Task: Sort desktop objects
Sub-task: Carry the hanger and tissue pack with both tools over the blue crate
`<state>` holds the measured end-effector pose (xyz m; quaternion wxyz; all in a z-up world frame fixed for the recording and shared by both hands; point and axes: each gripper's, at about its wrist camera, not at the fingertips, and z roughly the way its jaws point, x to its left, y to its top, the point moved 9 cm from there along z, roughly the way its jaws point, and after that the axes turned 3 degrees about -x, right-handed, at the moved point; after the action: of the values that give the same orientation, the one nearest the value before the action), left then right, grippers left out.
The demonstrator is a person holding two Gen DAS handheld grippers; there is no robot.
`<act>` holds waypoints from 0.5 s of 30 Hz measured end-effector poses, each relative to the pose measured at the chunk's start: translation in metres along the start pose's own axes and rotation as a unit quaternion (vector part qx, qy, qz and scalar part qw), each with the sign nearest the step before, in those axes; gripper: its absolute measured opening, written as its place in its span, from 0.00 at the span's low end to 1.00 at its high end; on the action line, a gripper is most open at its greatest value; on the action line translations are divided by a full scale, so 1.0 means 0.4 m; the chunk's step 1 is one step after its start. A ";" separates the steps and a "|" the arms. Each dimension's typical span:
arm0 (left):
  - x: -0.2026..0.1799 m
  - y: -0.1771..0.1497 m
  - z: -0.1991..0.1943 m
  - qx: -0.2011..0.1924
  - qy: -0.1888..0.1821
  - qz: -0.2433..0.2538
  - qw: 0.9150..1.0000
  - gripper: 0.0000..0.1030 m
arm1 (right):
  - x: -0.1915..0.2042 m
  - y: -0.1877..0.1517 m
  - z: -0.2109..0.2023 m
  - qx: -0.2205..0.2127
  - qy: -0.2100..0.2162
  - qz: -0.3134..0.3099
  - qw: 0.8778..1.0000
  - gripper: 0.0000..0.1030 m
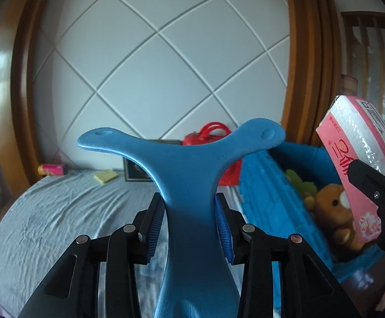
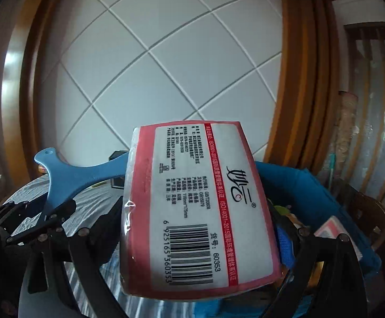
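Blue Y-shaped piece (image 1: 189,175) clamped in left gripper (image 1: 189,212), pink tissue pack (image 2: 195,206) clamped in right gripper (image 2: 200,241), barcode only in right view

Matt blue plastic Y-shaped piece (image 1: 189,175), glossy film-wrapped tissue pack (image 2: 197,206), wrinkled cloth sheet (image 1: 68,212), polished wood frame (image 1: 301,53).

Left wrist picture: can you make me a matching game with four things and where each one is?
Things:
1. blue Y-shaped tool
2. pink tissue pack
3. teddy bear
4. yellow notepad

Places:
a. on the grey cloth
b. inside the blue basket
c. between the left gripper's jaws
d. held by the right gripper

Pairs: 1-c, 2-d, 3-b, 4-a
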<state>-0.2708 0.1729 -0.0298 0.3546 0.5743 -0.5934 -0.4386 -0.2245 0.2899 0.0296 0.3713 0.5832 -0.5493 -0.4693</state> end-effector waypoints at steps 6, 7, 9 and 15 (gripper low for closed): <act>-0.349 0.014 0.046 0.018 -0.048 0.007 0.999 0.36 | -0.391 -0.047 -0.020 0.015 -0.066 0.017 0.998 0.92; -0.400 0.012 0.053 0.023 -0.053 0.009 0.998 0.36 | -0.450 -0.056 -0.016 0.020 -0.075 0.016 0.997 0.92; -0.476 -0.003 0.075 0.039 -0.061 0.018 0.997 0.36 | -0.559 -0.072 0.003 0.032 -0.094 0.014 0.995 0.92; -0.680 -0.045 0.147 0.088 -0.079 0.047 0.992 0.36 | -0.752 -0.148 0.116 0.080 -0.105 0.030 0.991 0.92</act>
<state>-0.2942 0.4502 -0.0454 0.2754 0.5382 -0.6822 -0.4112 -0.2383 0.5985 0.0024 0.2775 0.5422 -0.6382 -0.4709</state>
